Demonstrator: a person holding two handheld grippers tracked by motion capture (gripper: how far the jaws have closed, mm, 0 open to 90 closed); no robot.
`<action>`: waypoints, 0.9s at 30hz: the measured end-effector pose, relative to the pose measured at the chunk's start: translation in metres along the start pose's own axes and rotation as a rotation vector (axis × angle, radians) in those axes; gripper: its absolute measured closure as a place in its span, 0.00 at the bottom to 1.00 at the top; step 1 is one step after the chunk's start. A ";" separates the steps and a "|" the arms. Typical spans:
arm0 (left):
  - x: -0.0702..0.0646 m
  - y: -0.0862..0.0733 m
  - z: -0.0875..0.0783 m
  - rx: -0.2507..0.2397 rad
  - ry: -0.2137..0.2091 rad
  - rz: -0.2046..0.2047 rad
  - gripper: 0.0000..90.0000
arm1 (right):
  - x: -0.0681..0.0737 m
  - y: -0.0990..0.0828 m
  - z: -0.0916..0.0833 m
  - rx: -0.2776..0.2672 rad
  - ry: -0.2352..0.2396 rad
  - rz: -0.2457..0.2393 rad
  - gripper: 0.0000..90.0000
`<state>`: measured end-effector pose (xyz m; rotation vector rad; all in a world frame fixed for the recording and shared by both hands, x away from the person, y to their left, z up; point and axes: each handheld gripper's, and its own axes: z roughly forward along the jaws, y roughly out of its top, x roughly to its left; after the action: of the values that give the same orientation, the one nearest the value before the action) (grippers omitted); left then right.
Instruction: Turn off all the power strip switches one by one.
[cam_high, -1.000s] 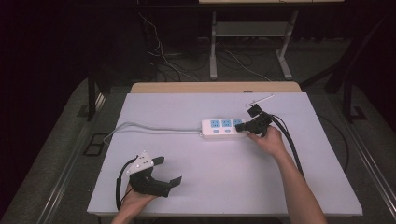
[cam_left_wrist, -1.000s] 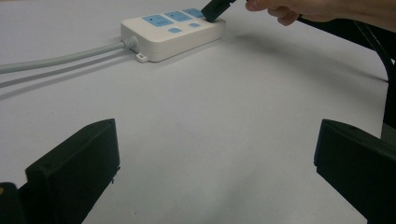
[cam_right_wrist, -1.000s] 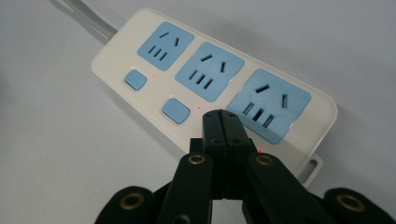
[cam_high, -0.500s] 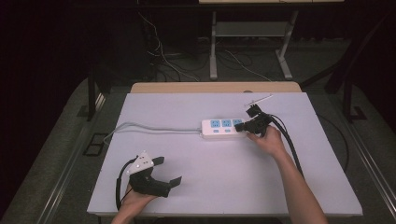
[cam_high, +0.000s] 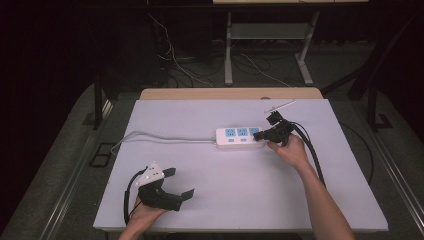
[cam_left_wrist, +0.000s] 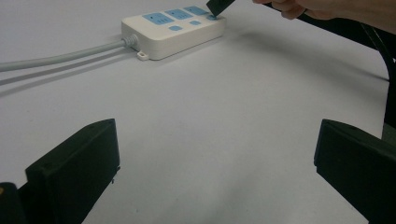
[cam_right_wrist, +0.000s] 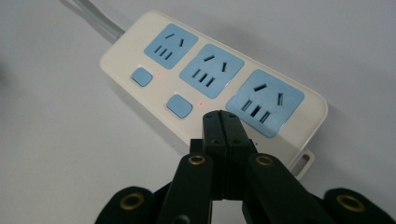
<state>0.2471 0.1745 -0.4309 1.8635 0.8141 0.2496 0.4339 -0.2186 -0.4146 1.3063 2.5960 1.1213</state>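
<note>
A cream power strip (cam_high: 239, 137) with three blue sockets lies mid-table, its grey cord (cam_high: 160, 137) running left. In the right gripper view the strip (cam_right_wrist: 187, 84) has two blue buttons with small red lights beside them. My right gripper (cam_right_wrist: 223, 122) is shut, its tips pressed together on the strip where the third button would sit, beside the right-hand socket (cam_right_wrist: 266, 102). In the high view the right gripper (cam_high: 259, 135) touches the strip's right end. My left gripper (cam_high: 179, 184) rests open near the front left edge, nothing between its fingers (cam_left_wrist: 79, 172).
The white table top (cam_high: 240, 190) has a wooden strip (cam_high: 230, 93) along its far edge. Black cables (cam_high: 310, 150) trail from the right gripper toward the front right. Behind the table stand a metal frame and loose wires on the floor.
</note>
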 end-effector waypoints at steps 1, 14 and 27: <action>0.000 0.000 0.000 0.001 0.000 0.000 0.00 | -0.001 0.000 -0.003 -0.005 0.014 0.006 1.00; 0.000 0.000 0.000 0.001 -0.001 0.001 0.00 | 0.002 0.010 -0.022 -0.014 0.006 -0.019 1.00; 0.000 0.000 0.000 0.001 -0.001 0.001 0.00 | 0.019 0.032 -0.023 0.003 -0.001 -0.078 1.00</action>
<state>0.2471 0.1747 -0.4309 1.8643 0.8131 0.2493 0.4365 -0.2061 -0.3729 1.1943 2.6240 1.1043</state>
